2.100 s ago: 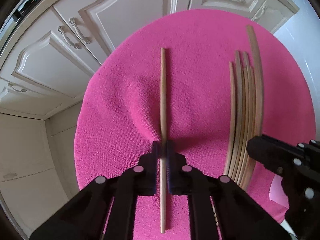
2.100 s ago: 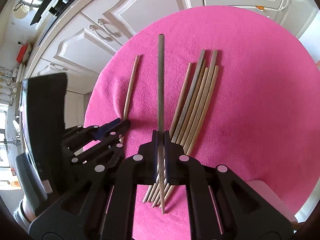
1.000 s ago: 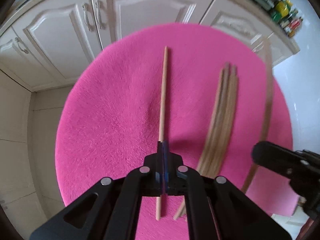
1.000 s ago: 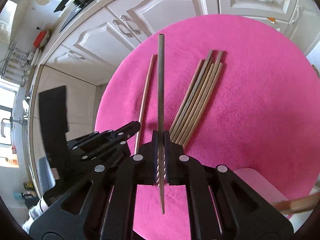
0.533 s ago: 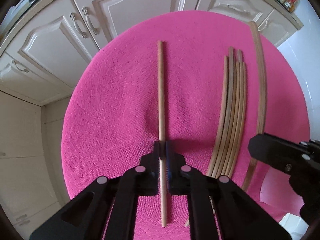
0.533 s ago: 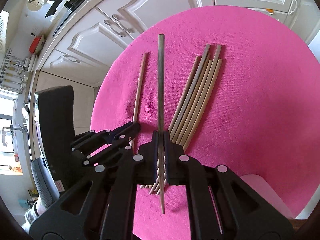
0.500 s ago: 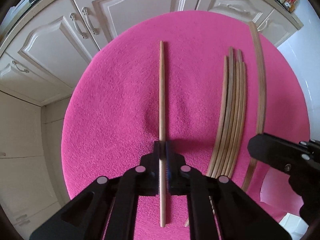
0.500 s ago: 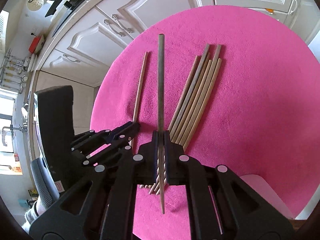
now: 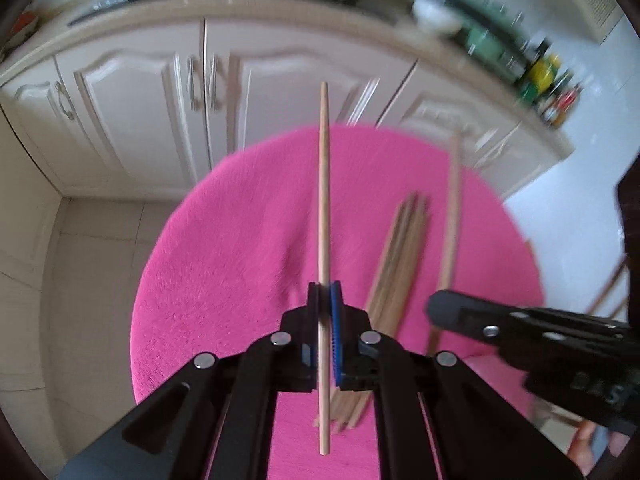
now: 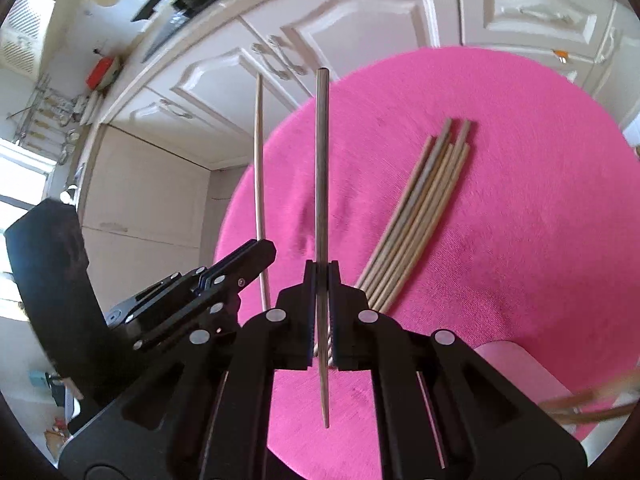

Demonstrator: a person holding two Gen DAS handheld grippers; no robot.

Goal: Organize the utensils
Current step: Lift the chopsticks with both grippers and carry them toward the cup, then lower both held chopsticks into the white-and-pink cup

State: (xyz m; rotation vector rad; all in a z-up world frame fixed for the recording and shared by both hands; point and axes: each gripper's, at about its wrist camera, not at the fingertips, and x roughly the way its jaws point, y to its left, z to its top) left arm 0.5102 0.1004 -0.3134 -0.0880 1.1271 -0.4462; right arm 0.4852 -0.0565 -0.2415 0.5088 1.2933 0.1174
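Nearby, a chopstick bundle [image 10: 420, 216] lies on pink cloth [image 10: 520, 200] — white cabinets [image 10: 360, 28] behind.

Left gripper [image 9: 325, 292]: matte black plastic frame, two angular arms spreading toward 5 and 7 o'clock, triangular cut-outs showing through each. Four round silver screw heads are glinting across the arms. Blue ribbed pads [image 9: 335, 320] are lining the fingers.

Right gripper [image 10: 322, 270]: same black frame, four silver screws, dark blue ribbed pads. Pale embossed lettering is showing on its side, too blurred to read.
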